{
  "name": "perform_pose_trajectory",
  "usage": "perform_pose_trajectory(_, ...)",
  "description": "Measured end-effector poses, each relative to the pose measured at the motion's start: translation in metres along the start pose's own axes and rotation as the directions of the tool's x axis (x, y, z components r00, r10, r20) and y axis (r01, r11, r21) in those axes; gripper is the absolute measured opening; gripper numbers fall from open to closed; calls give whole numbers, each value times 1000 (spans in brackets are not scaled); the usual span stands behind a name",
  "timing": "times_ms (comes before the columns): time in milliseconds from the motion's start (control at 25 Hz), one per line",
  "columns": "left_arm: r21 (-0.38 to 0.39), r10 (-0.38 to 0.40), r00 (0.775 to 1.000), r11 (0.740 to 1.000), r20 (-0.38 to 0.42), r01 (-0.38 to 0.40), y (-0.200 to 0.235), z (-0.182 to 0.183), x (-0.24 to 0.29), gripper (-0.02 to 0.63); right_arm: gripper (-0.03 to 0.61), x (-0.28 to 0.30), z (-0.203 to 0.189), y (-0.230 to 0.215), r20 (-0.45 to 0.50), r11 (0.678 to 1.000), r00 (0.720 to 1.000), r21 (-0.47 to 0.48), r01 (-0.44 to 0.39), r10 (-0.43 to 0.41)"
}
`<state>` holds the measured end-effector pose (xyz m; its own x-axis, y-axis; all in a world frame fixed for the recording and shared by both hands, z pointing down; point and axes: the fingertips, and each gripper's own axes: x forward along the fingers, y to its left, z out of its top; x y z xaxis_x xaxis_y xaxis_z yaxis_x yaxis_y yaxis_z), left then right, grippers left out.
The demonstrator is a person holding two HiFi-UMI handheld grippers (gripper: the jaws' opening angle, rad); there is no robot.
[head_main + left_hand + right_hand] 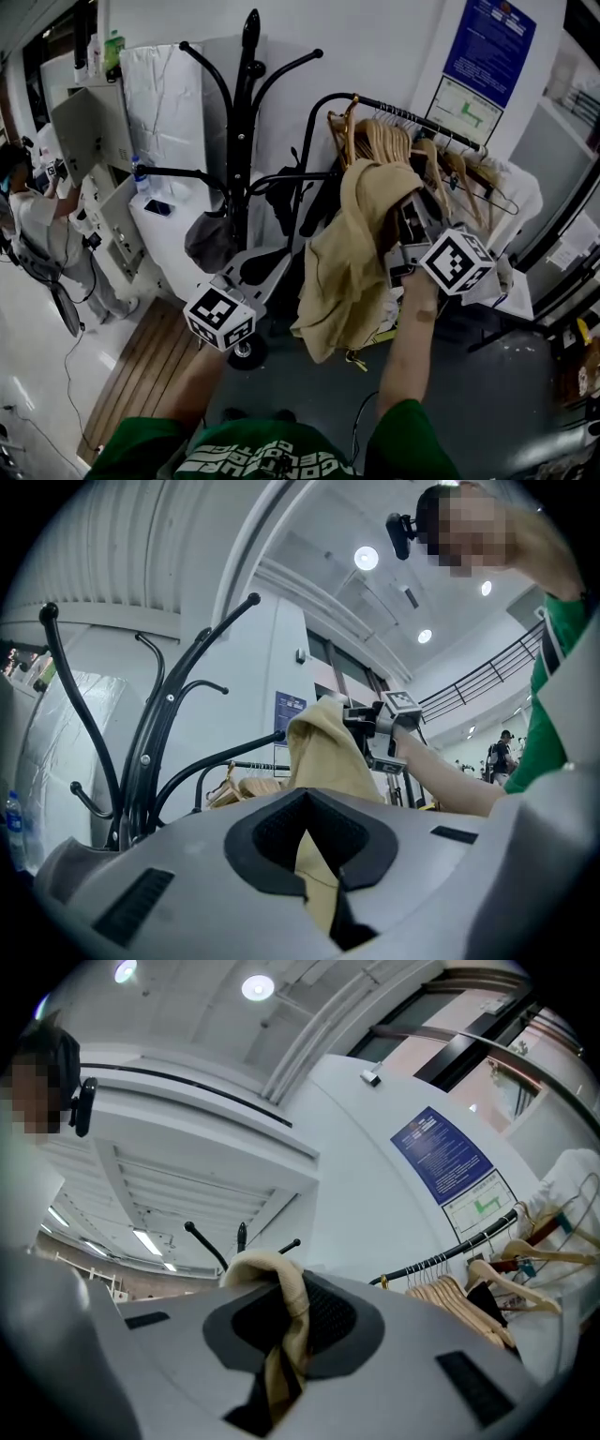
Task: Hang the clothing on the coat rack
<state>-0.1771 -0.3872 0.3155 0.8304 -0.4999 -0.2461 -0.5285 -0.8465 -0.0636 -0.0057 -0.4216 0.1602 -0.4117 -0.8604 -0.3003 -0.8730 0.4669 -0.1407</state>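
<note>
A black coat rack with curved arms stands just ahead, left of centre; its arms also show in the left gripper view and its tips in the right gripper view. My right gripper is raised to the rack's right, shut on a fold of a beige garment that hangs below it. That fold loops over the right gripper and runs down between its jaws. My left gripper is lower, near the rack's base and apart from the garment, jaws together and gripping nothing.
A clothes rail with wooden hangers and a white garment stands behind my right gripper. A grey bag hangs low on the coat rack. A white counter and a person are at the left.
</note>
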Motion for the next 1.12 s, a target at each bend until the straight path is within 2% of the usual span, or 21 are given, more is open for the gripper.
perform_pose_trajectory(280, 16, 7, 1000, 1000, -21, -7, 2, 4, 4, 3, 37, 42, -7, 5, -40, 1000, 999, 3, -24, 24)
perform_pose_trajectory(920, 10, 31, 999, 999, -39, -31, 10, -6, -10, 3, 37, 90, -81, 12, -197, 998, 979, -1, -55, 54)
perform_pose_trajectory(1120, 5, 39, 998, 999, -49, -39, 14, -11, -14, 3, 37, 93, -101, 9, -221, 998, 974, 19, -53, 56)
